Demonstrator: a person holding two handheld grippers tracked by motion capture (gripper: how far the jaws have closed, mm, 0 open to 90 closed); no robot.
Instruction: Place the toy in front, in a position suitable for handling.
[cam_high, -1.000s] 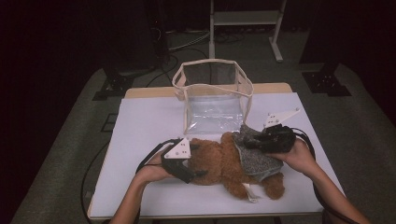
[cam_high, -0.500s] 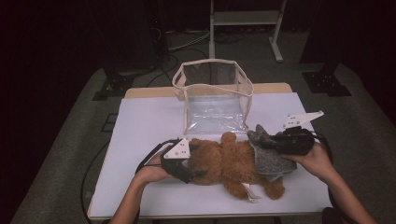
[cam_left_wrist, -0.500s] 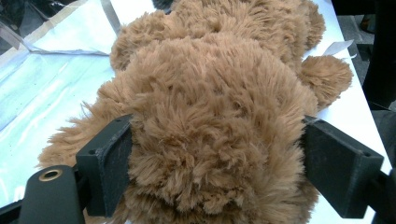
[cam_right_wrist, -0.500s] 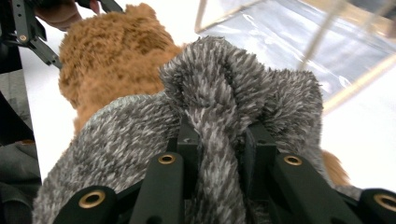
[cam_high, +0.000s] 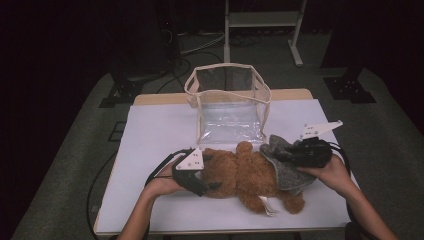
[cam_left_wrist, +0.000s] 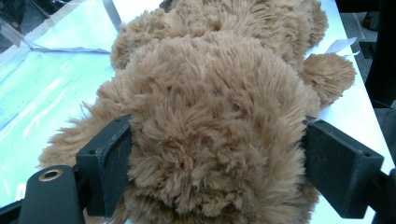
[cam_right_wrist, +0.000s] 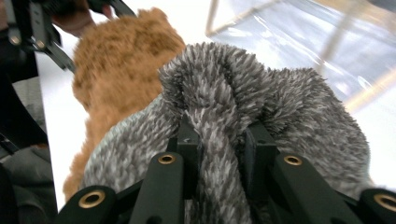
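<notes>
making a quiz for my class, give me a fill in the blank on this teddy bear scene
1. The left gripper is clamped on the ____ teddy bear.
2. The right gripper pinches a fuzzy ____ garment.
3. Behind the bear stands a clear ____ with cream trim.
4. Everything rests on a ____ table.

Missing words: brown; grey; bag; white

Place: a dark recording lab or studio.
Evidence: black surroundings, a white-covered surface (cam_high: 165, 130) at centre, stand feet (cam_high: 120, 92) upper left, floor cables (cam_high: 200, 42) at top.
</notes>
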